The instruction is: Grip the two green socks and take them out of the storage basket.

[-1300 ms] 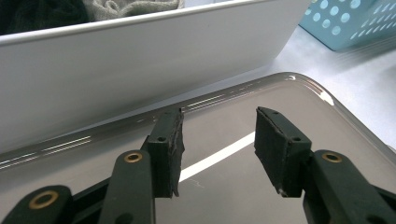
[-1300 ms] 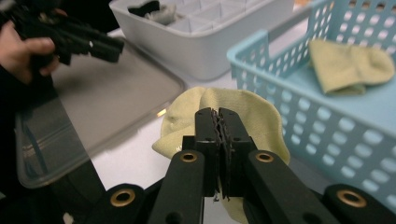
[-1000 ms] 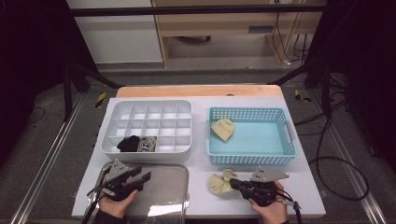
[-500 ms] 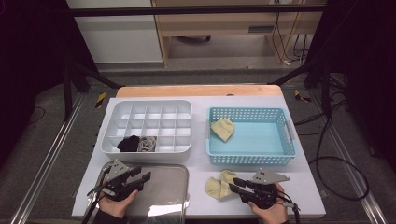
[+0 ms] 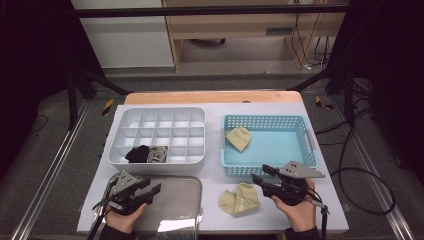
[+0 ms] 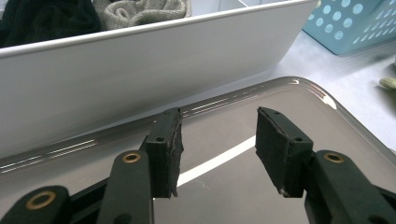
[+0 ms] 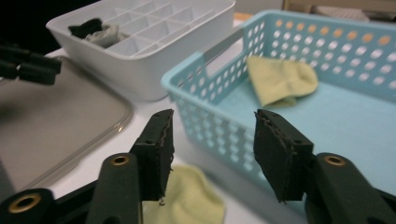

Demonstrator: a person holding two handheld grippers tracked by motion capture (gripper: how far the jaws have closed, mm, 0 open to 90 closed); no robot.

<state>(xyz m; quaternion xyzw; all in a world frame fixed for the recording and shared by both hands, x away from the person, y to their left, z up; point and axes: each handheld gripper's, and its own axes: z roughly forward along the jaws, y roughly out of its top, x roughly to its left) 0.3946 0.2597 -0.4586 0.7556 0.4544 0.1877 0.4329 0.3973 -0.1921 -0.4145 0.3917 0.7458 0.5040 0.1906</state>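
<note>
Progress stands partway: a black sock (image 5: 137, 153) and a grey sock (image 5: 158, 154) already sit in the front cells of the white divider box (image 5: 150, 114) at centre left, while one yellow sock (image 5: 238, 138) lies in the blue basket (image 5: 303, 131) and another yellow sock (image 5: 240, 198) lies loose on the table at lower centre. The right gripper (image 5: 261, 183), jaws just opened and empty, hangs beside that loose sock. The left gripper (image 5: 149, 190) waits over the metal tray (image 5: 175, 202), jaws apart and empty, so both yellow socks remain to be sorted.

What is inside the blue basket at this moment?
One pale yellow sock lies in the blue basket, near its left end. The rest of its floor looks bare; the strip behind the near wall is hidden.
</note>
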